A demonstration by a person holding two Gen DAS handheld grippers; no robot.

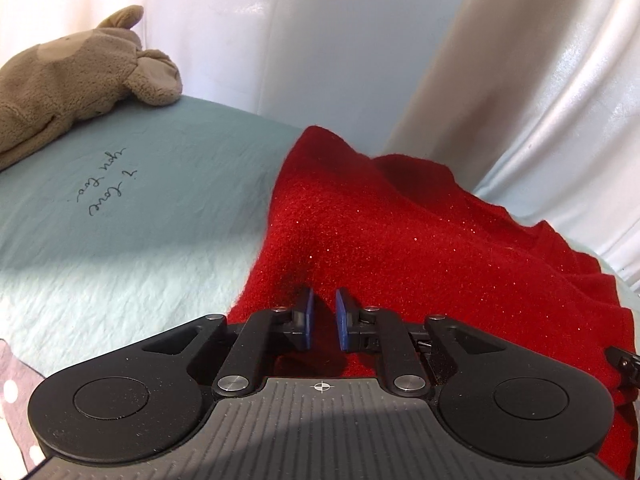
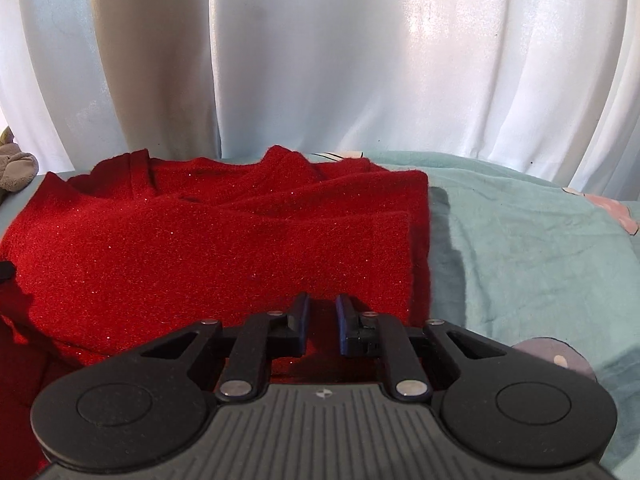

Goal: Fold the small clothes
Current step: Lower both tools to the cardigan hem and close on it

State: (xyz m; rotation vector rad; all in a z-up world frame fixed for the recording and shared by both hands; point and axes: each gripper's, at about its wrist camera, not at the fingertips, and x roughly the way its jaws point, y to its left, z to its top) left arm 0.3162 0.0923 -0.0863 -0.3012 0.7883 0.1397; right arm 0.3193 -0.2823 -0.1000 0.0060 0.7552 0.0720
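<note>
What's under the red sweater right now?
The red sweater lies on the pale green bedsheet, which shows bare beside it. Its own folded layers stack on top. Anything beneath the fabric is covered and cannot be seen.

Sweater (image 2: 216,240): deep red, faint glitter flecks. Bedsheet (image 1: 160,184): pale teal, dark handwritten script beside the sweater. Plush toy (image 1: 80,76): tan-brown. Curtain (image 2: 320,60): white. Gripper pads (image 1: 307,318): blue.
</note>
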